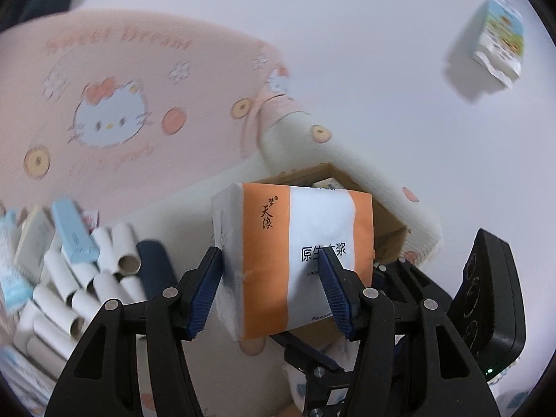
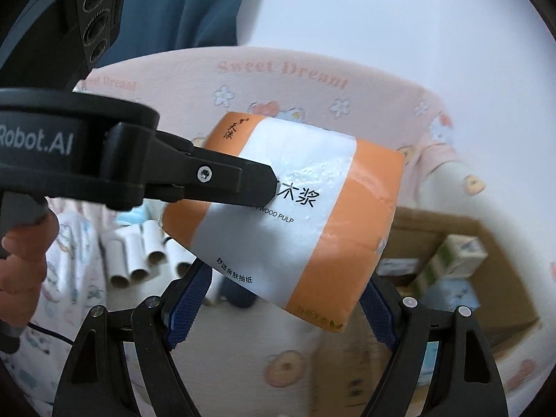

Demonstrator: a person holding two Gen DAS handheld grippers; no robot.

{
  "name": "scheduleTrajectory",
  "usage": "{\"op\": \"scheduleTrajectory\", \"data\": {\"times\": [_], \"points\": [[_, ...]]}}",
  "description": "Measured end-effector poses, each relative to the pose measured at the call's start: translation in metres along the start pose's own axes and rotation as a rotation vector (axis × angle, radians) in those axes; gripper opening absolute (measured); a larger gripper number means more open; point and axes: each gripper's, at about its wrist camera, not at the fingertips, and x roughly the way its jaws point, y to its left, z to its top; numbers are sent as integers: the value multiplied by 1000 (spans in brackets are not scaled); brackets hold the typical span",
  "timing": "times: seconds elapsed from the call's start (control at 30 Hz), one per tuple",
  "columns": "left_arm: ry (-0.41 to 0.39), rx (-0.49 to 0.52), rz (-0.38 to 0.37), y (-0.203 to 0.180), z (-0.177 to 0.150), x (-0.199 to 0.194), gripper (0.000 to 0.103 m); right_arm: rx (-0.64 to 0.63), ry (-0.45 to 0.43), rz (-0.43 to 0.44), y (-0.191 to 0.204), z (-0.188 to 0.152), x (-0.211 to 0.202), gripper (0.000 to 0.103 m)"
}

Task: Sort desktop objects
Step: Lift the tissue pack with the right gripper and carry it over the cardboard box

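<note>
Both the left gripper (image 1: 272, 271) and the right gripper (image 2: 285, 299) clamp their blue pads onto the tissue pack (image 1: 295, 253), jaws spread wide around it. The soft pack, orange with a white band and black print, hangs tilted above the pink cartoon blanket (image 1: 114, 111), near the cardboard box (image 2: 486, 260) and the paper tubes (image 1: 69, 288).

- left gripper (image 1: 271, 271) pitched downward, pads clamped on either side of a pack
- right gripper (image 2: 285, 299) apparently gripping it too; its pads are half hidden
- bare hand (image 2: 24, 260) on the left gripper's handle
</note>
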Motion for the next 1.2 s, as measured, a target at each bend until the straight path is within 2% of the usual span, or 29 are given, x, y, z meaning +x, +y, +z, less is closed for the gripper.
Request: {"op": "scheduleTrajectory", "data": {"times": [0.4, 0.67, 0.83, 1.2], "points": [[-46, 115, -70, -56, 29, 15, 61, -44, -44, -92, -53, 17, -26, 81], [-2, 90, -118, -80, 41, 44, 61, -13, -12, -128, -93, 21, -25, 81], [30, 94, -138, -93, 43, 64, 61, -75, 33, -183, -108, 15, -18, 81], [105, -5, -219, -97, 52, 112, 61, -132, 132, -176, -146, 18, -13, 81]]}}
